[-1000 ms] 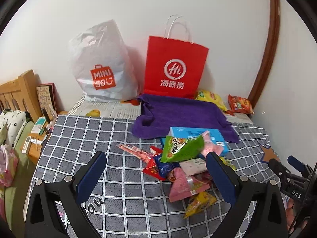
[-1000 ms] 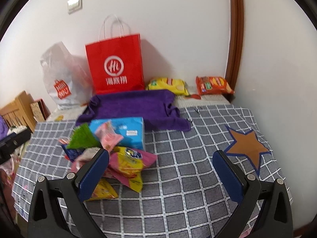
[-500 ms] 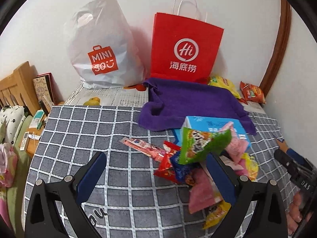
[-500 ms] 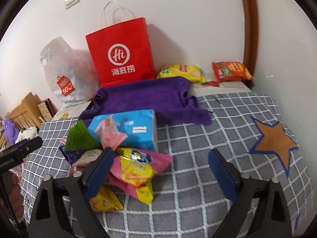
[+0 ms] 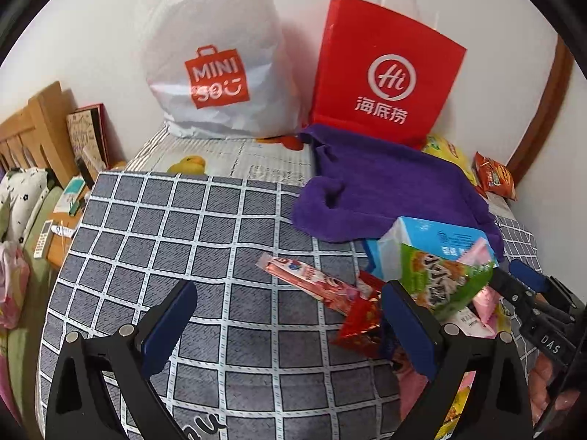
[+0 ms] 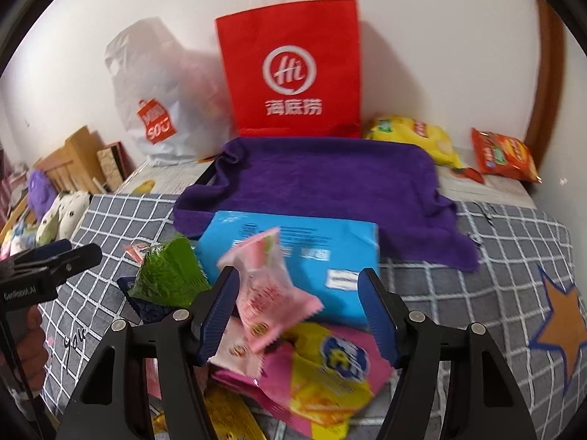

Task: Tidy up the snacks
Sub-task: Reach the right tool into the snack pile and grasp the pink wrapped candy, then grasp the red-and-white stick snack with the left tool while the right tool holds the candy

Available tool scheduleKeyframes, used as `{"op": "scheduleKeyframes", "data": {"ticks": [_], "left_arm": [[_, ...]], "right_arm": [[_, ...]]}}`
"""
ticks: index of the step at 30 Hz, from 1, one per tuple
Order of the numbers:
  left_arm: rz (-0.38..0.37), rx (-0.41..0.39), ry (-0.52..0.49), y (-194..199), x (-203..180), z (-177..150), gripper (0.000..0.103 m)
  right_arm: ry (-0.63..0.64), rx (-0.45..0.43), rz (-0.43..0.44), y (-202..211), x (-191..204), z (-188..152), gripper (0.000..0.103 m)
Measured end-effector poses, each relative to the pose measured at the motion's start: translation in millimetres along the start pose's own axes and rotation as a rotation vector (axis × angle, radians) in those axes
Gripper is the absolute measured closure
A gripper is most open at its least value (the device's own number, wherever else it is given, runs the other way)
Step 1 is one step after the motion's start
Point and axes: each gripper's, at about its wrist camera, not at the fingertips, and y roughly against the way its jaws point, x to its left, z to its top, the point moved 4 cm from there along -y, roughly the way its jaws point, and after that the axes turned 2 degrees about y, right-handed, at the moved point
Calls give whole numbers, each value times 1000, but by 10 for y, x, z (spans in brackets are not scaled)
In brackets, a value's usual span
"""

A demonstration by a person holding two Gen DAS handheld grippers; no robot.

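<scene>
Purple towel [image 6: 323, 179], two bags, one box [image 6: 301, 253]

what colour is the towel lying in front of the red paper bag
Purple. The towel shows best in the right wrist view, spread in front of the red paper bag.

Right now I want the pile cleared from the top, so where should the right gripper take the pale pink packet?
Grip the pale pink packet across its puffed middle, coming from above and the near side. It stands tilted on the pile against the blue box, crimped ends up and down. The right gripper, jaws just closing, straddles it without pressing yet.
</scene>
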Motion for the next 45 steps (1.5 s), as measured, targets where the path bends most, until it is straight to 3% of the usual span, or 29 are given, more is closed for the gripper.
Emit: {"op": "scheduleKeyframes", "data": {"ticks": [5, 10, 14, 23, 28, 33, 38, 45], "left_arm": [[6, 16, 16, -87, 78, -5, 3], [20, 30, 10, -124, 108, -39, 3], [26, 37, 9, -135, 136, -70, 3], [35, 86, 22, -275, 198, -191, 3], [-4, 86, 17, -290, 130, -194, 3], [32, 101, 7, -410, 102, -153, 3], [22, 135, 55, -577, 126, -92, 7], [-29, 202, 91, -853, 24, -44, 26]], "right_arm": [[49, 52, 21, -228, 115, 20, 36], [129, 59, 8, -287, 238, -15, 62], [116, 32, 27, -137, 210, -27, 74], [-9, -3, -45, 275, -307, -251, 74], [-65, 31, -89, 356, -585, -449, 74], [-100, 88, -105, 257, -774, -685, 74], [-114, 130, -95, 109, -802, -837, 73], [-90, 152, -96, -29, -795, -867, 67]]}}
